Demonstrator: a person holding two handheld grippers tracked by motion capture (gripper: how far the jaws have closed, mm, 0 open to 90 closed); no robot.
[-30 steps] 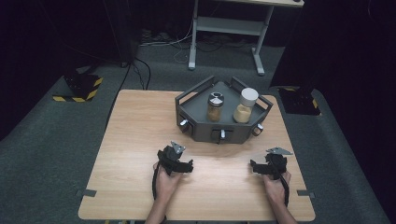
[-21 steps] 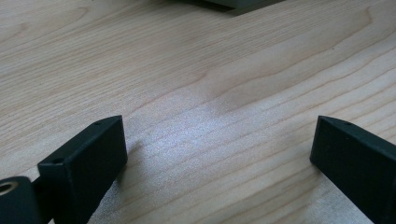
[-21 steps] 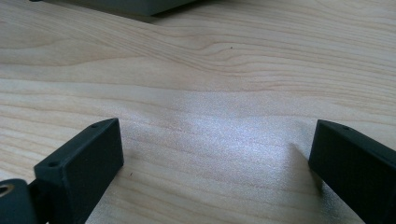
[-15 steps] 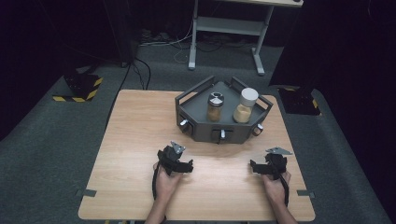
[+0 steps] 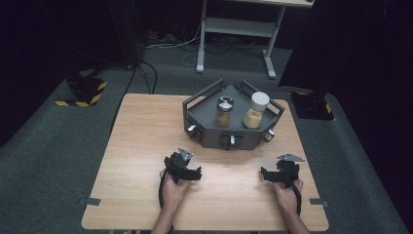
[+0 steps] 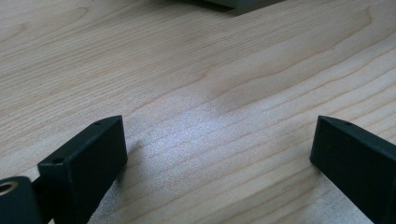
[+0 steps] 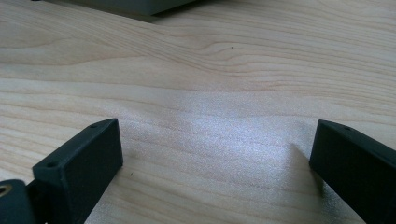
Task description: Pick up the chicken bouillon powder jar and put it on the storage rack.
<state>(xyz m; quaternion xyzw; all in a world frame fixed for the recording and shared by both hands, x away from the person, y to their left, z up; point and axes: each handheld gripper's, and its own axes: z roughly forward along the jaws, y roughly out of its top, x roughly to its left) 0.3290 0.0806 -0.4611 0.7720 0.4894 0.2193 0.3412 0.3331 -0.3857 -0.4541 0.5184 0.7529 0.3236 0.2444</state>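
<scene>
Two grippers rest wide open on a bare wooden bench

A pale, wood-grain laminate bench (image 5: 146, 141) stands on dark grey carpet. Toward its far right side sits a dark grey, angular tray (image 5: 204, 131) with raised walls and small silvery knobs along its near face. Inside it stand two jars: a glass jar with brown contents and a metallic lid (image 5: 224, 111) on the left, and just beside it a jar of tan powder with a smooth white cap (image 5: 256, 110) on the right, both upright.

On the near side, well apart from the tray, a person's hands hold two black grippers. The left gripper (image 5: 181, 167) lies near the middle of the bench, held in the left hand (image 5: 173, 190); the right gripper (image 5: 281, 171) is at the near right, held in the right hand (image 5: 287, 192), with a grey three-cornered plate on top of it.

In the left gripper view, the left gripper (image 6: 217, 154) has its blocky matt black jaws spread wide, with only bare wood grain between them and nothing held. In the right gripper view, the right gripper (image 7: 215, 156) likewise has its jaws far apart and empty, low over the wood, whose surface shows a soft sheen. A grey edge of the tray shows at the far top of both gripper views.
</scene>
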